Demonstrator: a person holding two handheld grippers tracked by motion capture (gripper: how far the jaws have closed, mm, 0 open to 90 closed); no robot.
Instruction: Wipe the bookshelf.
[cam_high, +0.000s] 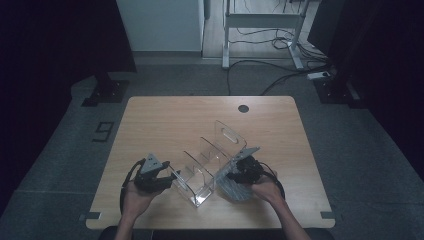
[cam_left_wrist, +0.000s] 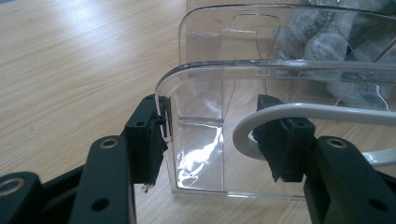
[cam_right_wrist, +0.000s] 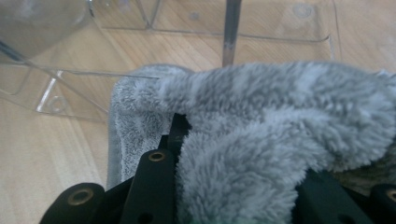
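A clear acrylic organizer with several dividers stands slantwise on the wooden table. My left gripper holds its near left end. In the left gripper view the jaws clamp the organizer's low end wall, one pad on its rounded corner, and a white cable loops past the other jaw. My right gripper is shut on a fluffy grey cloth against the organizer's right side. In the right gripper view the cloth bulges over the jaws and hides their tips, and the organizer lies just beyond.
A round cable hole sits near the table's far edge. Beyond the table are a white desk frame, floor cables and black stand bases on both sides. Bare tabletop lies at the far left.
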